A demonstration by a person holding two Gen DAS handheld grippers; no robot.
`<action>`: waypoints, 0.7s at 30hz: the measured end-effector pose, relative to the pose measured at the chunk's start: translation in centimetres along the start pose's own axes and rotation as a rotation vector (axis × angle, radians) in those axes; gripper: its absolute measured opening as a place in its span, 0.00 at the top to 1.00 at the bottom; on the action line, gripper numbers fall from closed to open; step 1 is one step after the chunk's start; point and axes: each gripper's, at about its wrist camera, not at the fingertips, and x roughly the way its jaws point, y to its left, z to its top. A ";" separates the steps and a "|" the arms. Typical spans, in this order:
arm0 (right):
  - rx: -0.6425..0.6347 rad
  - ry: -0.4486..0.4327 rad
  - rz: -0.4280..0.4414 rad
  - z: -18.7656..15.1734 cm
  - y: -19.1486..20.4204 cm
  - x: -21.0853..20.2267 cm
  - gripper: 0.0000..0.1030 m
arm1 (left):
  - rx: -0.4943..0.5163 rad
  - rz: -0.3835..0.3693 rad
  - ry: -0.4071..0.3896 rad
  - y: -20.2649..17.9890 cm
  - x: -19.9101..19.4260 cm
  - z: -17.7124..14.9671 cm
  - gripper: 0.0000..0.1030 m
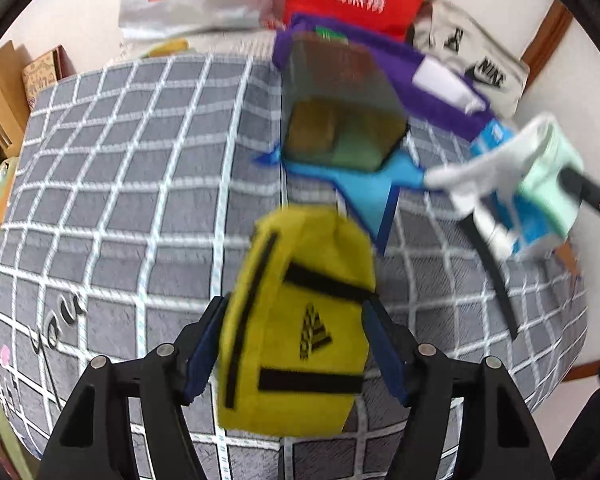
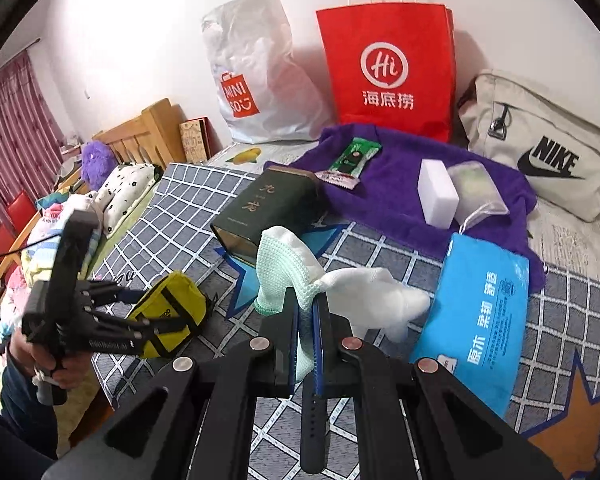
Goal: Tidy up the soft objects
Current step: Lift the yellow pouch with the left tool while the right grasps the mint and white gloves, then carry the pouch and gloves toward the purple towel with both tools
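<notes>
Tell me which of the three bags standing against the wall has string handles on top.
The red paper bag, in the middle. White string handles rise from its top. The white plastic bag beside it and the beige Nike bag show none.

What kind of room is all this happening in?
Most likely a bedroom in a home: the things lie on a bed with a grey checked cover, a wooden headboard and pillow sit at one end, and curtains hang beyond.
</notes>
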 end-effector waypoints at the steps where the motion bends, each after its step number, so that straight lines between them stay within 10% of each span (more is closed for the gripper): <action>1: 0.004 0.001 0.000 -0.1 -0.1 0.0 0.94 | 0.017 0.002 0.005 -0.3 0.3 -0.4 0.26; 8: 0.005 0.000 -0.003 -0.1 0.0 0.1 0.94 | 0.152 0.135 -0.022 -3.3 1.3 -1.2 0.11; 13: -0.006 -0.022 -0.016 0.3 0.2 -1.0 0.94 | 0.133 0.116 -0.062 -2.7 0.6 -0.8 0.36; 21: 0.015 -0.081 -0.036 2.1 -0.8 -2.8 0.94 | 0.034 0.050 -0.130 -0.8 -3.3 0.8 0.40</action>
